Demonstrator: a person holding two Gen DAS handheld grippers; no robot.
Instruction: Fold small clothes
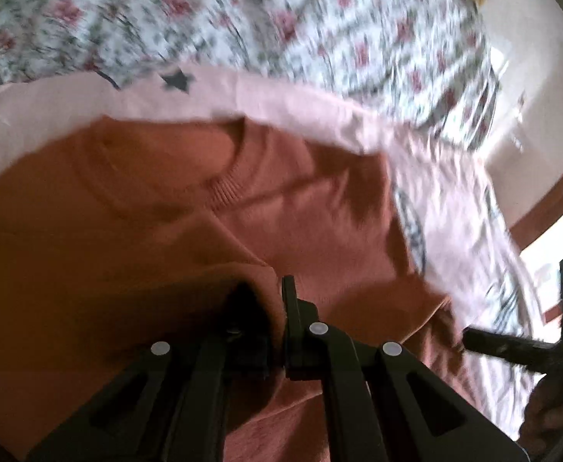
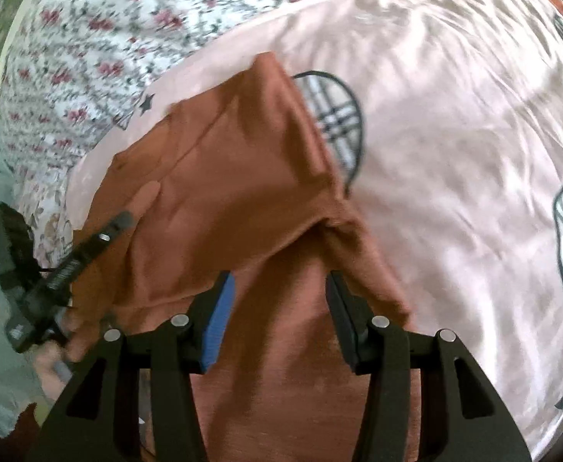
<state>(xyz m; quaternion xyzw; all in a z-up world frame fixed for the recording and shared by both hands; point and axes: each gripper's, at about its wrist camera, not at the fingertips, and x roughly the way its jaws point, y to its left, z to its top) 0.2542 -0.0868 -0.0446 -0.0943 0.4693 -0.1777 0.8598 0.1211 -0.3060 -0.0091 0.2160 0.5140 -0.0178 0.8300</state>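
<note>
A rust-orange small shirt with a ribbed collar lies on a pink bedsheet. My left gripper is shut on a fold of the shirt's fabric near the bottom of its view. In the right wrist view the shirt is partly lifted and folded. My right gripper is open, its jaws wide apart over the orange fabric, holding nothing. The left gripper shows at the left of the right wrist view, pinching the shirt's edge. The right gripper's finger shows at the right of the left wrist view.
The pink sheet has plaid heart prints. A floral white and red cover lies behind it, also in the right wrist view. A wooden bed edge and pale floor are at right.
</note>
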